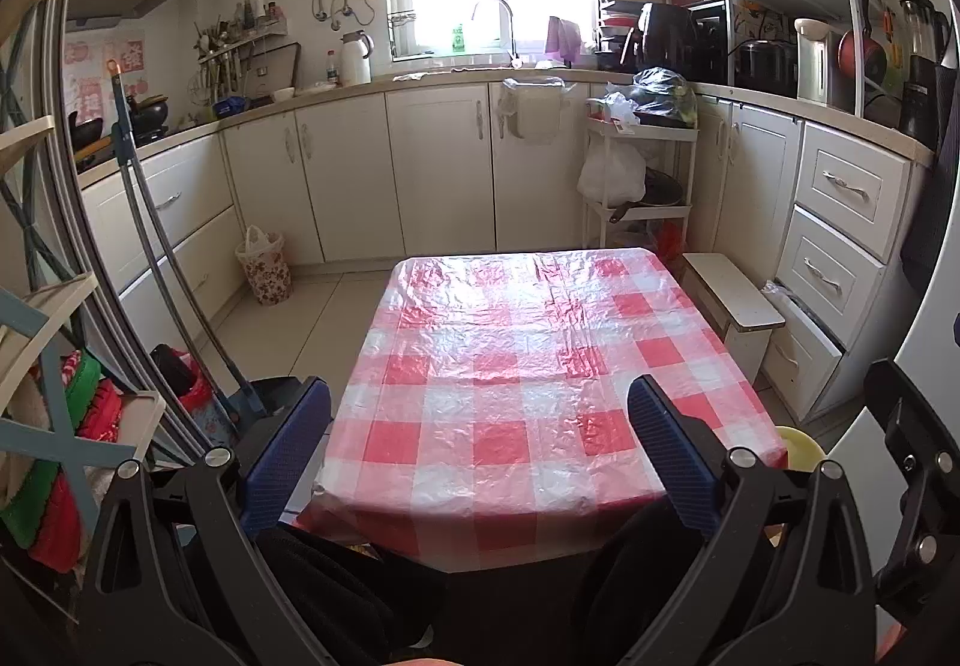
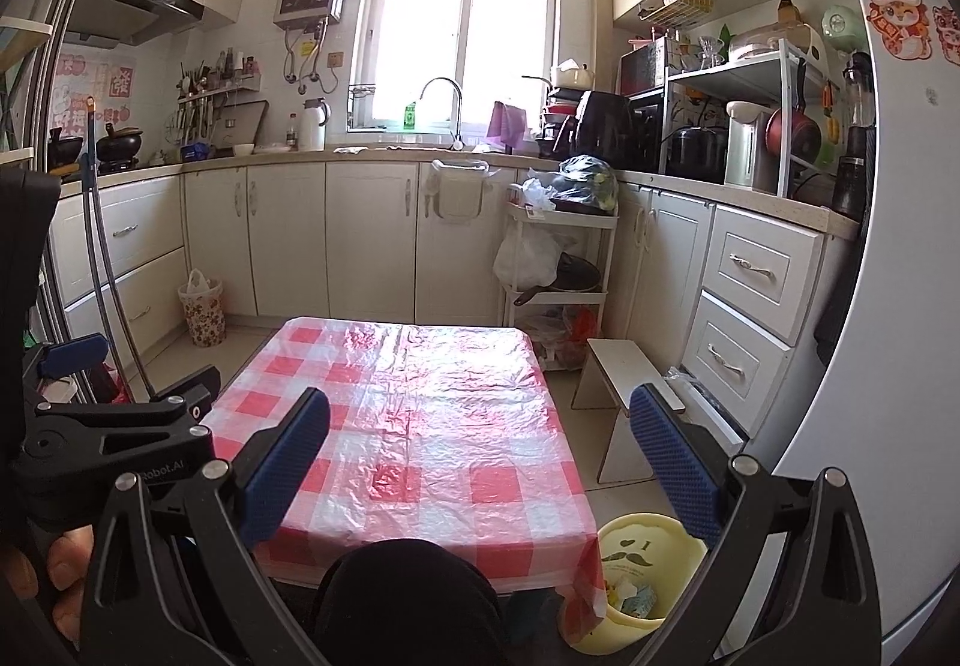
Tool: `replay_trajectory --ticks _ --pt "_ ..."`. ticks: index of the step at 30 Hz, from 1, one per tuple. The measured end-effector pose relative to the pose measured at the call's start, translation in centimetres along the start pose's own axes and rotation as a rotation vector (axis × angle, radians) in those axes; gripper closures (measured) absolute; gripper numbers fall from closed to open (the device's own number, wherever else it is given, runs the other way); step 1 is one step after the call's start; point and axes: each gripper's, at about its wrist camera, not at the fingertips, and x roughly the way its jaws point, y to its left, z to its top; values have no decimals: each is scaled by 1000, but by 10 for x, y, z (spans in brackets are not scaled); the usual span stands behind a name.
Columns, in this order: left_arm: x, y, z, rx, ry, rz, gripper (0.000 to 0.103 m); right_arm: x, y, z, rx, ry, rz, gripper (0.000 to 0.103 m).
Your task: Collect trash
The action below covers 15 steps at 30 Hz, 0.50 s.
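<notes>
The round yellow plastic bin [image 2: 651,558] at five o'clock is partly hidden by the red-and-white checked plastic tablecloth [image 2: 408,426]; its crumpled contents [image 2: 630,594] are too small to identify; in the left view only its rim [image 1: 801,447] shows

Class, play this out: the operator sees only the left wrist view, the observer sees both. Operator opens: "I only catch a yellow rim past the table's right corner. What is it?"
Observer: A yellow bucket on the floor by the table, with a moustache drawing on its inside wall.
Operator: Anything in it?
Observer: Yes, crumpled scraps lie at the bottom.
Operator: What is on the white panel to my right?
Observer: Red cartoon stickers near its top.
Operator: And the right gripper?
Observer: The right gripper has its jaws wide apart, holding nothing.
</notes>
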Motion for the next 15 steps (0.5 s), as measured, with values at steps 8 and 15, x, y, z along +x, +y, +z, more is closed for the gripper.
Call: replay_trajectory --ticks 8,15 --pt "6 7 0 -33 43 -28 7 5 11 6 -31 15 -9 7" --pt "9 6 -4 -41 60 -33 7 16 19 5 -67 68 -35 7"
